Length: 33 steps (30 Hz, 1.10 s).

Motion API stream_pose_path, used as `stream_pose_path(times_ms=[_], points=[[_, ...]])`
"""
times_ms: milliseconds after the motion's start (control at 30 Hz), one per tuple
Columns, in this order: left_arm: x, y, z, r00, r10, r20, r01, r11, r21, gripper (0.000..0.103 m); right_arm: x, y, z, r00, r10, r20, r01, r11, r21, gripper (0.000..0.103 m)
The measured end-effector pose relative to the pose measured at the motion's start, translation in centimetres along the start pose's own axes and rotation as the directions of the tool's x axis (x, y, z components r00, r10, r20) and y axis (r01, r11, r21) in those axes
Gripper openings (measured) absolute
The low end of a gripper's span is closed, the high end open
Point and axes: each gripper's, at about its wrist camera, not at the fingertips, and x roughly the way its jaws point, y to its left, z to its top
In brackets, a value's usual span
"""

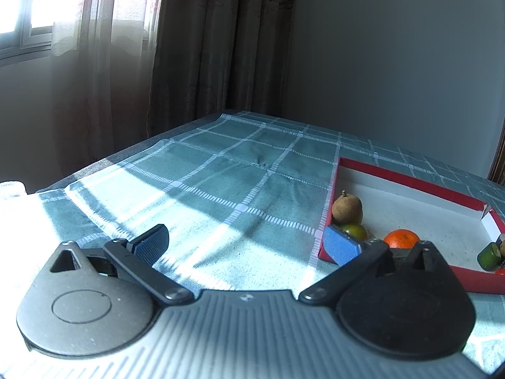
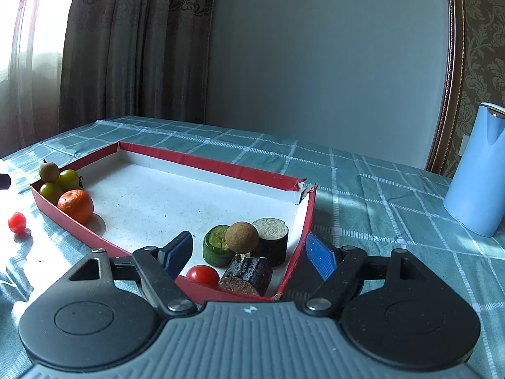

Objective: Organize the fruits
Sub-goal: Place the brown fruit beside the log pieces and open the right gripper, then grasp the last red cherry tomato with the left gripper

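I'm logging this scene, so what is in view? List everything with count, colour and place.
tray: 1, red with white floor, on the tablecloth
orange: 1, orange, tray's left corner
green fruits: 2, yellow-green, beside the orange
brown fruits: 2, one in each cluster
cut pieces: 3, two dark, one green, tray's near corner
cherry tomatoes: 2, red, one inside the tray, one outside left
jug: 1, pale blue, far right
tablecloth: 1, teal check
curtains: brown, behind
left tongs: open, empty
right tongs: open, empty

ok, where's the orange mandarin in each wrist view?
Left wrist: mandarin low right, in the red tray, behind the right finger.
Right wrist: mandarin mid-left, in the tray's left corner.
Shared landmark: brown stemmed fruit beside it.
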Motion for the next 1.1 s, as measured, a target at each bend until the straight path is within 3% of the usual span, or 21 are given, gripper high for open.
stream_pose_path(times_ms=[167, 333, 467, 633, 733, 800, 900, 1100], points=[[-0.8, 0.2, -0.2, 0.999, -0.052, 0.011, 0.052, 0.999, 0.003, 0.103, -3.6, -0.8, -1.3, 0.994, 0.105, 0.036, -0.108, 0.988, 0.106, 0.08], [-2.1, -1.3, -1.1, 0.996, -0.085, 0.01, 0.083, 0.989, 0.123, 0.103, -5.3, -0.7, -3.6, 0.973, 0.231, 0.018, -0.231, 0.955, 0.189, 0.081], [-2.0, -2.9, -1.7, 0.996, -0.083, -0.018, 0.085, 0.971, 0.225, 0.103, -5.0, -0.8, -4.2, 0.967, 0.253, 0.001, -0.246, 0.939, 0.241, 0.082], [-0.1, -4.0, -1.6, 0.989, -0.076, -0.123, 0.107, 0.956, 0.272, 0.103, -4.6, -1.3, -4.6, 0.963, 0.268, -0.024, -0.249, 0.922, 0.297, 0.085], [0.6, -4.4, -1.5, 0.986, -0.08, -0.149, 0.12, 0.951, 0.283, 0.091, -4.5, -1.6, -4.7, 0.962, 0.272, -0.025, -0.251, 0.916, 0.313, 0.085], [1.1, -4.8, -1.6, 0.981, -0.08, -0.177, 0.13, 0.947, 0.294, 0.088, -4.6, -1.6, -4.7, 0.962, 0.272, -0.023, -0.252, 0.917, 0.31, 0.085], [1.4, -5.0, -1.7, 0.977, -0.089, -0.192, 0.143, 0.945, 0.293, 0.074, -4.7, -1.6, -4.7, 0.962, 0.272, -0.016, -0.254, 0.916, 0.311, 0.085], [1.0, -5.6, -2.0, 0.971, -0.142, -0.193, 0.196, 0.933, 0.302, 0.033, -4.7, -1.7, -4.8, 0.962, 0.274, -0.016, -0.254, 0.911, 0.324, 0.085]])
